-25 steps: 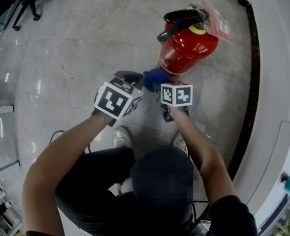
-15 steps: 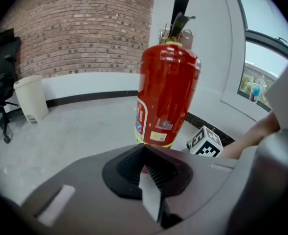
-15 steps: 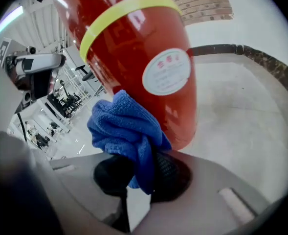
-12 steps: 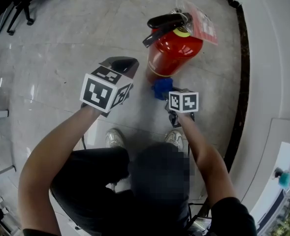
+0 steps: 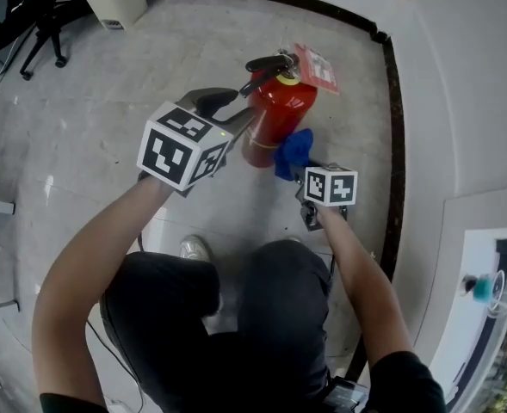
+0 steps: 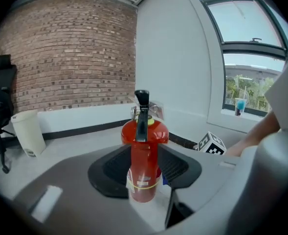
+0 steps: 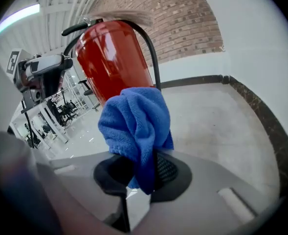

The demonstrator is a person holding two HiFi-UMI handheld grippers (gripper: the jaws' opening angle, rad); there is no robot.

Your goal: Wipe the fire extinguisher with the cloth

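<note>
In the head view, one fire extinguisher (image 5: 270,126), one blue cloth (image 5: 293,151) and two grippers are counted. The extinguisher is stood upright just ahead of both tools, its long axis vertical. Open floor (image 5: 89,101) is left beside the left gripper (image 5: 223,113), and a dark skirting strip (image 5: 394,144) is seen beyond the right gripper (image 5: 303,169).

In the left gripper view, the jaws have just been opening and are spread. Nothing is pinched, and the extinguisher is seen past the gap with its handle turned toward this tool.

In the right gripper view, the cloth is clamped between the jaws, with the red cylinder just behind it.
</note>
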